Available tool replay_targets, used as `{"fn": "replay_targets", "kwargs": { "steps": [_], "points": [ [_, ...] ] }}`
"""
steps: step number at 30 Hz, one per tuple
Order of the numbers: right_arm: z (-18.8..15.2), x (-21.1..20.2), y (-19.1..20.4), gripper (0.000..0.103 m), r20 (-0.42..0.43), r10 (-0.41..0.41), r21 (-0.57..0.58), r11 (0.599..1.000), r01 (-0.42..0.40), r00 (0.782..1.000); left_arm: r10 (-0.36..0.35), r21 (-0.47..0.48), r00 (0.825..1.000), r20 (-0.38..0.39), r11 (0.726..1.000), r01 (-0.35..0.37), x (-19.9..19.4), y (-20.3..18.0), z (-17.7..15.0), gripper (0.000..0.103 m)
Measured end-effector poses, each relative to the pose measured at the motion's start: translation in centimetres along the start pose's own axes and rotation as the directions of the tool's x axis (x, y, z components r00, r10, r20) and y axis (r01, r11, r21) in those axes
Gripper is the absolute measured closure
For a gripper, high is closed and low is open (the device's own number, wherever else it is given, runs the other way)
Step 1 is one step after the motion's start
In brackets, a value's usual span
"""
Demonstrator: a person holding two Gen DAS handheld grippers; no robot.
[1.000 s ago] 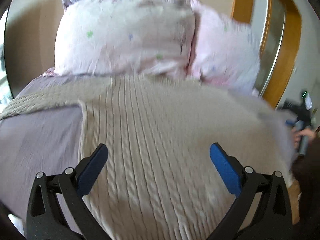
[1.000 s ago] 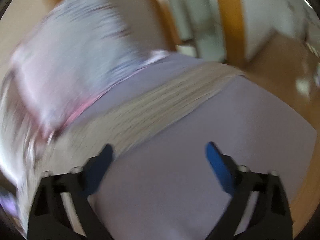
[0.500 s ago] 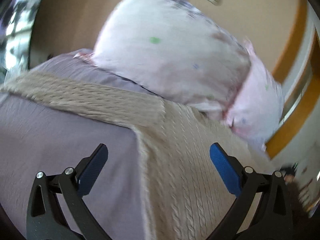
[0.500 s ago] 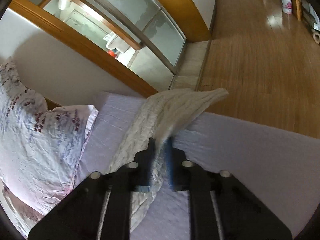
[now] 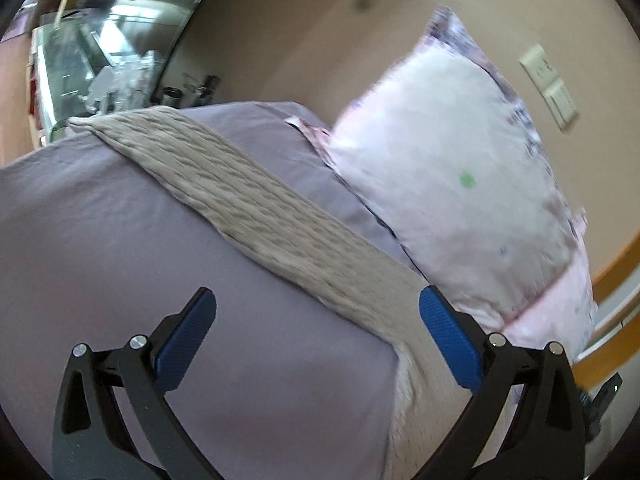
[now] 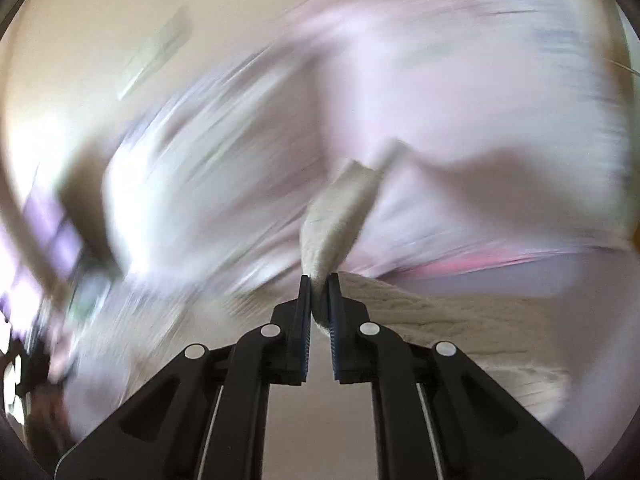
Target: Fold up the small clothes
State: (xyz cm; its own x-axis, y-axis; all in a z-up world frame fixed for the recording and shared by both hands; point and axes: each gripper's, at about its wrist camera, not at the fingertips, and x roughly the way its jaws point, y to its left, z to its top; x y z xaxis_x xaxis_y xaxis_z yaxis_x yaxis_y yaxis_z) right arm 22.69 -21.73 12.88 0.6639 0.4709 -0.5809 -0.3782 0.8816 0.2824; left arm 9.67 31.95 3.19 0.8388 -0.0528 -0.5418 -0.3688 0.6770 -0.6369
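From the left wrist camera, the left gripper (image 5: 316, 312) hovers over a bed covered with a lilac sheet (image 5: 120, 248), its blue-padded jaws spread wide and holding nothing. A beige cable-knit sweater (image 5: 256, 208) lies on that sheet; one long sleeve stretches from the far left edge of the bed, diagonally down toward the near right, where it widens into the body of the garment just beside the right-hand jaw. The sleeve lies flat on the sheet, and the claw stands apart from it, above the bare sheet on the near side. Behind the sweater, a pale pink pillow (image 5: 460, 168) with small coloured dots leans against the beige wall, and a white wall switch (image 5: 550, 88) sits on the wall to the far right. In the right wrist camera almost everything is smeared by motion blur, yet the right gripper (image 6: 319, 280) itself shows sharply: its jaws are drawn nearly together and pinch a fold of the same beige knit (image 6: 340, 216), which stands up from between the pads as a lifted strip. More of the sweater spreads low on the near right. The blurred pink mass (image 6: 440, 92) behind looks like the pillow, though I cannot tell for sure.
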Motion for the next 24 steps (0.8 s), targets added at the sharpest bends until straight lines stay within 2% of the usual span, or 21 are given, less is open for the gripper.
{"fn": "replay_targets", "kwargs": {
  "steps": [1, 3, 4, 5, 6, 8, 9, 11, 15, 18, 19, 20, 21, 23, 24],
  "points": [
    [-0.9, 2.0, 2.5, 0.093, -0.074, 0.037, -0.048, 0.998, -0.041, 0.997, 0.005, -0.015, 1.000, 0.004, 1.000, -0.005, 0.1, 0.3, 0.4, 0.003],
    [-3.2, 4.8, 6.6, 0.090, -0.214, 0.105, -0.107, 0.986, -0.130, 0.971, 0.013, -0.049, 1.000, 0.010, 0.999, -0.013, 0.4, 1.2, 1.5, 0.006],
    [-4.0, 5.1, 7.7, 0.085, -0.235, 0.122, -0.116, 0.981, -0.152, 0.964, 0.020, -0.066, 1.000, 0.009, 0.998, -0.019, 0.7, 1.8, 2.0, 0.009],
    [-4.3, 4.8, 8.1, 0.071, -0.231, 0.125, -0.120, 0.980, -0.156, 0.965, 0.028, -0.085, 1.000, 0.005, 0.996, -0.028, 0.9, 2.3, 2.5, 0.010],
    [-4.5, 4.2, 8.0, 0.049, -0.205, 0.115, -0.127, 0.982, -0.143, 0.972, 0.037, -0.101, 0.999, 0.001, 0.994, -0.037, 1.2, 2.7, 2.7, 0.011],
    [-4.5, 2.1, 7.0, 0.031, -0.141, 0.073, -0.122, 0.988, -0.090, 0.987, 0.053, -0.151, 0.998, -0.018, 0.987, -0.055, 2.1, 3.8, 3.5, 0.017],
    [-3.9, 1.6, 5.8, 0.031, -0.125, 0.062, -0.115, 0.990, -0.076, 0.990, 0.056, -0.193, 0.998, -0.034, 0.979, -0.062, 2.7, 4.8, 3.9, 0.019],
    [-3.3, 0.5, 3.9, 0.031, -0.109, 0.041, -0.090, 0.995, -0.051, 0.993, 0.051, -0.256, 0.999, -0.015, 0.965, -0.053, 3.0, 6.3, 4.9, 0.029],
    [-3.5, -1.0, 1.0, 0.030, -0.083, 0.002, -0.026, 1.000, -0.004, 0.997, 0.054, -0.340, 0.999, -0.006, 0.939, -0.052, 3.7, 8.6, 6.8, 0.043],
    [-4.0, -2.0, -0.8, 0.030, -0.076, -0.003, 0.012, 1.000, 0.004, 0.997, 0.069, -0.398, 0.998, -0.007, 0.915, -0.067, 4.4, 10.2, 7.9, 0.069],
    [-4.3, -2.0, -1.2, 0.030, -0.075, -0.003, 0.020, 1.000, 0.005, 0.997, 0.098, -0.413, 0.995, -0.023, 0.905, -0.099, 4.7, 10.5, 8.4, 0.088],
    [-4.4, -2.2, -1.8, 0.030, -0.074, -0.002, 0.028, 1.000, 0.005, 0.997, 0.138, -0.418, 0.989, -0.047, 0.897, -0.145, 5.0, 10.6, 8.8, 0.094],
    [-4.4, -2.3, -2.2, 0.030, -0.072, -0.003, 0.032, 0.999, 0.006, 0.997, 0.152, -0.408, 0.987, -0.046, 0.899, -0.158, 5.0, 10.1, 9.1, 0.094],
    [-4.5, -2.7, -2.9, 0.030, -0.065, -0.008, 0.039, 0.999, 0.011, 0.998, 0.195, -0.295, 0.981, -0.002, 0.937, -0.186, 4.6, 6.4, 9.8, 0.096],
    [-4.4, -3.0, -3.4, 0.030, -0.058, -0.012, 0.045, 0.999, 0.015, 0.998, 0.202, -0.166, 0.979, 0.038, 0.967, -0.193, 4.3, 2.6, 10.0, 0.096]
  ]
}}
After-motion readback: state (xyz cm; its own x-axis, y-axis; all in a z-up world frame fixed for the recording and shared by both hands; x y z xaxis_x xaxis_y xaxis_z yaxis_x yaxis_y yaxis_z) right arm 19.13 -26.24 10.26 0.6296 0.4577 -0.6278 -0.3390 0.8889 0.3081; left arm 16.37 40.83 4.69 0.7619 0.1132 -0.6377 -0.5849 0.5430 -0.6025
